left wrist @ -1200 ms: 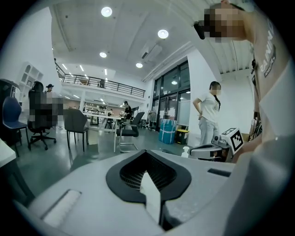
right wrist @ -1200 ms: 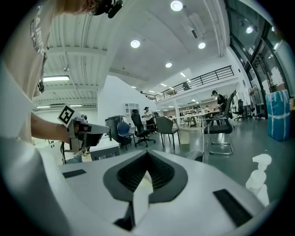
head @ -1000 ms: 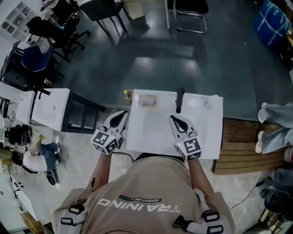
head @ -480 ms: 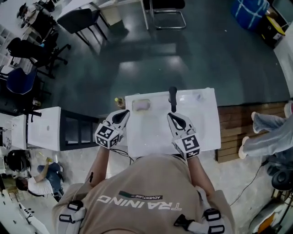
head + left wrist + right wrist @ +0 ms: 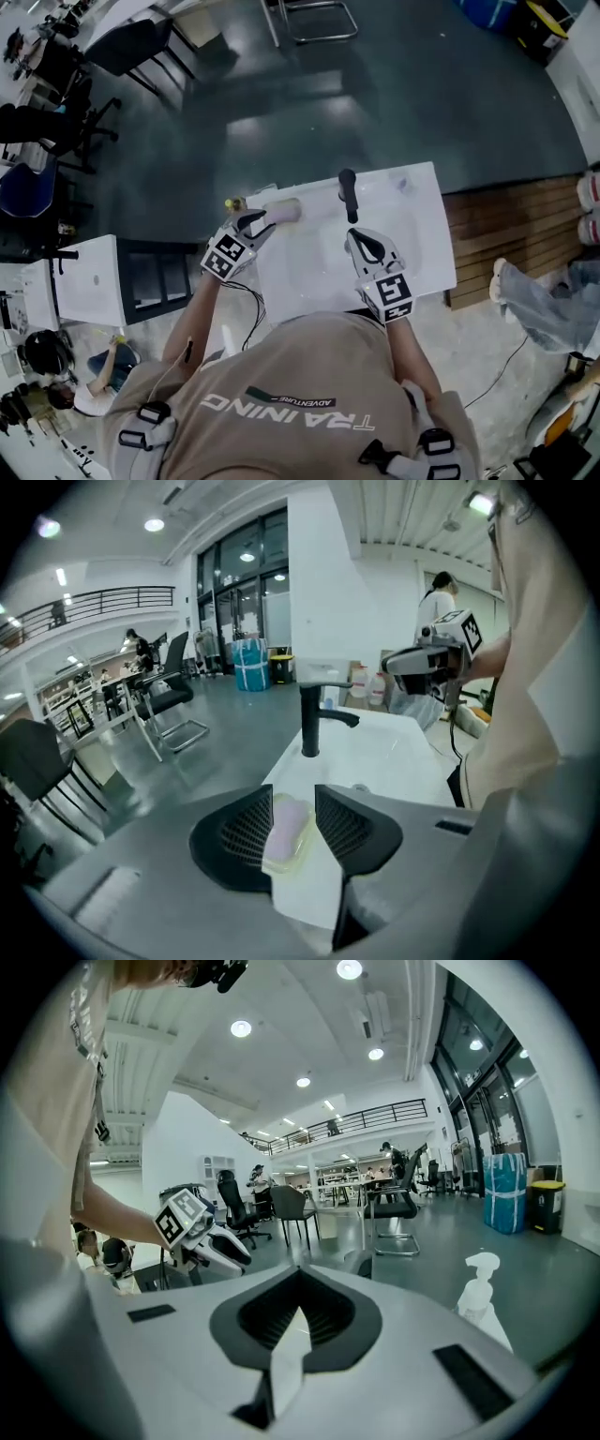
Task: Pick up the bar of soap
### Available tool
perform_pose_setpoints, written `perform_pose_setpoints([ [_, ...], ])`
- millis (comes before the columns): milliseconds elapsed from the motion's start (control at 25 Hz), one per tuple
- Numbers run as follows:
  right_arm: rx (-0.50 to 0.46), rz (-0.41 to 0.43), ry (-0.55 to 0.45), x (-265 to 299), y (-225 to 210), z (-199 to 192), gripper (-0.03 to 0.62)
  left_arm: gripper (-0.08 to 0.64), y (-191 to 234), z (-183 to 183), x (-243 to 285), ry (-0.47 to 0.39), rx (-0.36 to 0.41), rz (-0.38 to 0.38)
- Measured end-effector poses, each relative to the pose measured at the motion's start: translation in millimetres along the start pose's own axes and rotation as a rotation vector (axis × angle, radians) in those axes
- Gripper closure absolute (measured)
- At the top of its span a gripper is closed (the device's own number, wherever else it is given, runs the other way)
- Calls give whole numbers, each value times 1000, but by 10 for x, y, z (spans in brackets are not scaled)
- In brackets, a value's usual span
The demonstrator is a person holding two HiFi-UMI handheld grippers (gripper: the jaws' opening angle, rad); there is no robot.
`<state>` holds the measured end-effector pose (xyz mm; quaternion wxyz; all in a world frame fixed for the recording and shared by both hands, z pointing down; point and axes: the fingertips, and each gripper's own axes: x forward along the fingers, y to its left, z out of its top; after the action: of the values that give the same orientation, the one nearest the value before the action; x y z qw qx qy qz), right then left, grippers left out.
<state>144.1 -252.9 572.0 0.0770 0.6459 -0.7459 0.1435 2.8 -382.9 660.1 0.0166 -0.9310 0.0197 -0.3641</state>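
Reaching for the soap: the person's left gripper (image 5: 258,223) comes in from the left edge of the white sink counter (image 5: 417,248) and dips over its back left corner. There the pale pink bar of soap (image 5: 283,212) lies in a clear soap dish (image 5: 281,862). The jaws, shut a moment ago, have just been opening. They now stand apart on either side of the bar and do not yet press on it. The right gripper (image 5: 364,246), jaws together and empty, hangs over the basin in front of the black faucet (image 5: 347,190). The reach looks complete; closing on the soap and lifting it appears to be what remains.
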Motion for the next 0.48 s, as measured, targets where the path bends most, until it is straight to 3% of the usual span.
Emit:
perform_pose_setpoints([
  [280,50,-16,34,5,-74,-184,595,354,-27,-403,432,318,184,-185],
  [480,64,-41,47,-60,-204,-255,595,354,-34,-548,710,425,294,-255],
])
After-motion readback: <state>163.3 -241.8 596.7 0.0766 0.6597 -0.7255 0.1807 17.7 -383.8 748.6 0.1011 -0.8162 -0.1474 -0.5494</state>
